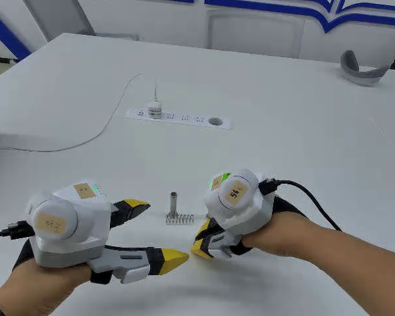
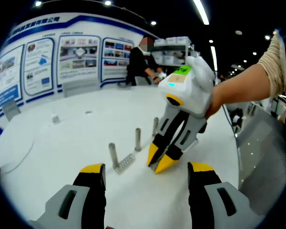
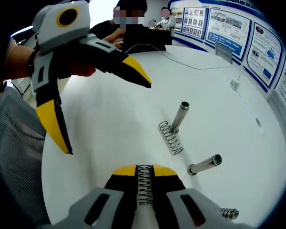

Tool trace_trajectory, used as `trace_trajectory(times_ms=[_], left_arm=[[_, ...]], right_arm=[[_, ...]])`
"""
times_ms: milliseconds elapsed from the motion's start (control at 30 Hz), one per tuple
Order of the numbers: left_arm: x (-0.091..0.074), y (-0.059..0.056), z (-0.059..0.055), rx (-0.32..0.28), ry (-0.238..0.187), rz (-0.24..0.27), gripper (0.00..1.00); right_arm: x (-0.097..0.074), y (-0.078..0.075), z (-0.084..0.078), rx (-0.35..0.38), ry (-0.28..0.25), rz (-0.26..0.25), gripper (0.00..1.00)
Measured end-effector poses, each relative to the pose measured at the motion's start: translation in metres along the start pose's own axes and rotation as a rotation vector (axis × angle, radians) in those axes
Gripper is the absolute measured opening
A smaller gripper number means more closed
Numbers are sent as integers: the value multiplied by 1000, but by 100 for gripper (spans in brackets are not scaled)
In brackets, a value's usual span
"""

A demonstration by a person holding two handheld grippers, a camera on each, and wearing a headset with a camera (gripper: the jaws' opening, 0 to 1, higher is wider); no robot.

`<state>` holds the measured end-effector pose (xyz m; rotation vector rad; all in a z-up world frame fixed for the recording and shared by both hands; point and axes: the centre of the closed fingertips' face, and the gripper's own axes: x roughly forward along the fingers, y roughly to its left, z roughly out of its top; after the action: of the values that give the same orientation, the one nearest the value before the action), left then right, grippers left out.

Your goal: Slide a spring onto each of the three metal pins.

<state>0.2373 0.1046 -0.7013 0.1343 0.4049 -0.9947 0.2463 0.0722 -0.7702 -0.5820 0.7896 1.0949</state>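
The left gripper (image 1: 161, 232) and the right gripper (image 1: 199, 242) are showing pale grey bodies, black jaws and yellow tips, each glowing green on top and carrying a tan label. The pins (image 3: 180, 116) and the spring (image 3: 144, 183) are gleaming silver-grey on the white table (image 1: 283, 151). Blue trim is edging the wall panels (image 2: 38, 62).

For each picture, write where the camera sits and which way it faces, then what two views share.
Head view: on the headset, looking down at the table; both forearms, left claw and right claw show.
Left gripper view: on the left claw, facing three pins and the right claw; own jaws open.
Right gripper view: on the right claw, facing the left claw; own jaws grip a spring.
Both gripper views share the loose spring.
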Motion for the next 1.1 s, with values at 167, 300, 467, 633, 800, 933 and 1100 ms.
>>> trace_trajectory(times_ms=[167, 300, 467, 633, 800, 933, 1100], left_arm=[[-1, 1, -1, 1, 2, 1, 71], [-1, 0, -1, 1, 2, 2, 71], [1, -2, 1, 3, 0, -3, 71], [3, -5, 2, 9, 2, -11, 71], [4, -7, 3, 13, 2, -19, 70], [5, -8, 3, 16, 2, -24, 69], [6, -9, 4, 16, 1, -28, 69]], right_arm=[[0, 0, 0, 11, -1, 2, 12], [-1, 3, 0, 9, -4, 3, 12], [-6, 2, 2, 10, -24, -8, 12], [-18, -3, 8, 21, -61, -33, 12], [-28, -5, 13, 42, -101, -53, 12], [-36, -5, 18, 48, -132, -68, 12], [-45, -5, 28, 49, -174, -85, 12]])
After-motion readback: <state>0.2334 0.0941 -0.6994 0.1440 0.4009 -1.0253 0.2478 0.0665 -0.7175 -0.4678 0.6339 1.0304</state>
